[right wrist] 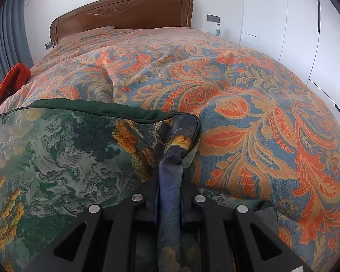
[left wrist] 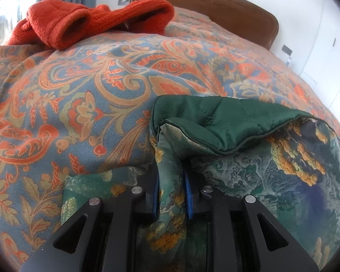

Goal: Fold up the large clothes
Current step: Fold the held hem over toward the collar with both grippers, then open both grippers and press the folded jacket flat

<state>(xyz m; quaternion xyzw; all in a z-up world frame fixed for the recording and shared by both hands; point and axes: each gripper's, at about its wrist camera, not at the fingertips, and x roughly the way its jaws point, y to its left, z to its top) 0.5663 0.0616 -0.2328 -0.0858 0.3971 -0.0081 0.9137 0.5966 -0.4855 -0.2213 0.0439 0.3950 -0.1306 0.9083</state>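
Green quilted fabric with a printed landscape of grey-green swirls and mustard-yellow tufts, a large padded garment, is seen bunched between the fingers of both grippers. In the left wrist view, a twisted fold of this garment is threaded through the left gripper; the blue pads are set a narrow way apart, and the cloth fills the gap and is touched on both sides, so a loosened pinch is shown. To the left of that gripper and ahead of it, a bedspread woven in orange, tan and blue-grey paisley is spread. Further ahead and to the left, a rust-orange knitted garment is heaped on the bedspread, well apart from the gripper. Just ahead and to the right, the plain green lining is turned over the printed side.

In the right wrist view, the bulk of the garment is laid to the left of the right gripper, and a dark blue rolled fold is clamped tightly between its nearly closed fingers. Ahead and to the right, bedspread is shown, with a carved brown wooden headboard far ahead.
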